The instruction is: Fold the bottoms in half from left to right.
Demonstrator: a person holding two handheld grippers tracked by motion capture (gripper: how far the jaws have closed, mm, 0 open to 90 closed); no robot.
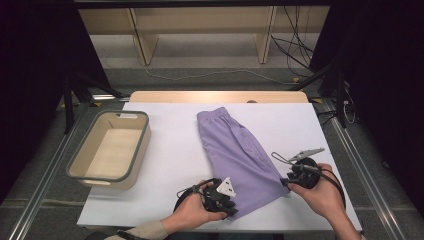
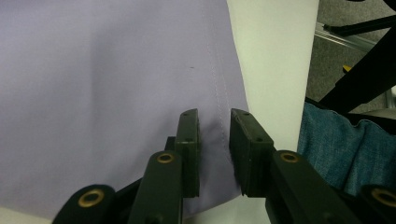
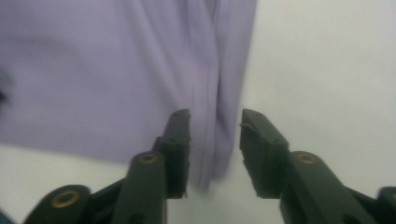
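White-covered bench (image 1: 165,165) over grey carpet, dark curtains aside. I see lilac shorts (image 1: 235,150) lying flat, beige bin (image 1: 107,150) at left. My left gripper (image 2: 214,122) and right gripper (image 3: 215,122) straddle the hem corners, jaws parted, nothing clamped.

my table (image 1: 165,165) wears white sheet, pale wood edge showing at far side. beyond it grey carpet floor (image 1: 200,77), white cable (image 1: 210,75) trailing across, black cables (image 1: 295,45) bunched at right. light wooden shelf unit (image 1: 200,25) stands against far wall. black curtains (image 1: 35,60) hang both sides, dark. black tripod legs (image 1: 80,90) left and right. metal rails (image 1: 35,185) flank table. light falls bright at centre.
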